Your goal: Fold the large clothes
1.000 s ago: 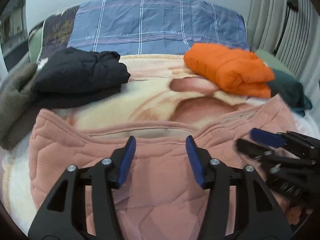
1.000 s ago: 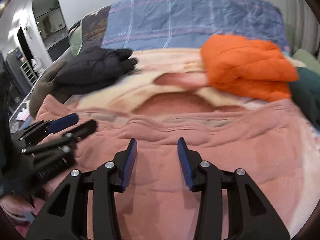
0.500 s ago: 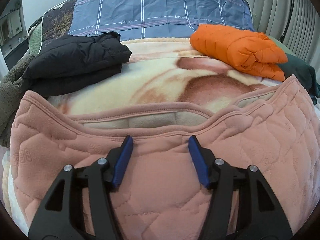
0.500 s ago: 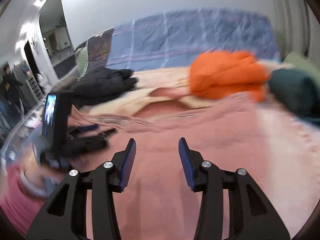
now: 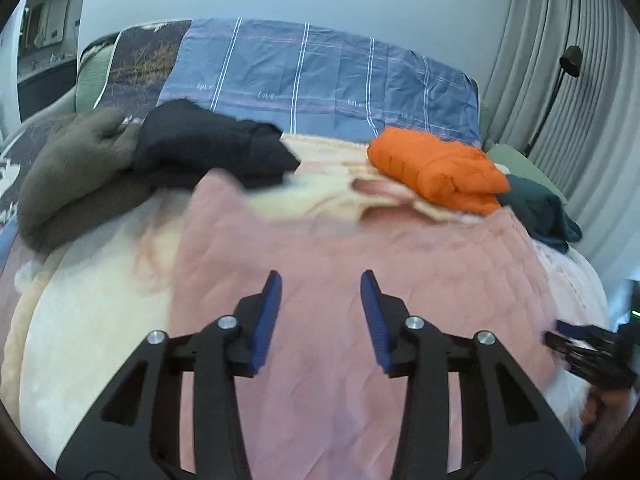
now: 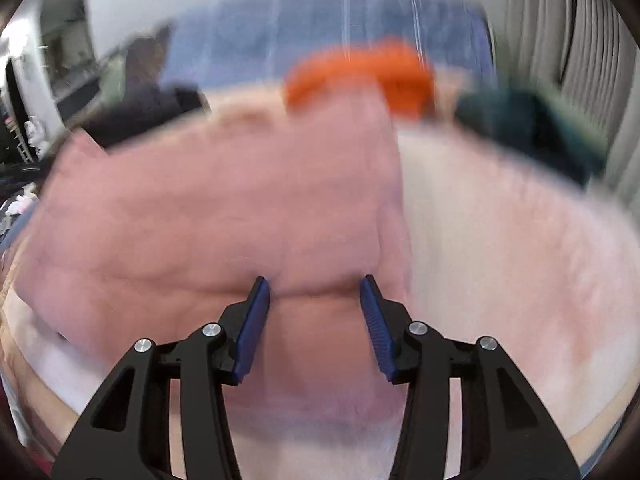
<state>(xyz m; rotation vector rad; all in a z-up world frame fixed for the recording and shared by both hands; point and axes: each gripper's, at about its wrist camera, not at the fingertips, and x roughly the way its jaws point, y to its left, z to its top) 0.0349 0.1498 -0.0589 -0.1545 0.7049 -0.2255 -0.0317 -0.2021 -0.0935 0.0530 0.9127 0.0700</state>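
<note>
A: Left gripper [image 5: 320, 284]: jaws part-open, just been closing. Anything between them?

B: No. It hangs released over the pink quilted garment [image 5: 340, 248], which lies spread on the cream blanket [image 5: 92, 320].

A: Right gripper [image 6: 314, 290]?

B: Jaws apart, straddling a raised fold of the pink garment; frame blurred, so grip cannot be told.

A: Surroundings?

B: Black jacket [image 5: 208, 148], orange jacket [image 5: 436, 168], dark green garment [image 5: 540, 216] folded beyond; olive fleece [image 5: 76, 176] far left.

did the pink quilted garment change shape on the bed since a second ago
Yes. The pink quilted garment has been folded narrower: in the left wrist view its left edge has drawn in rightward, baring cream blanket below the black jacket.
</note>
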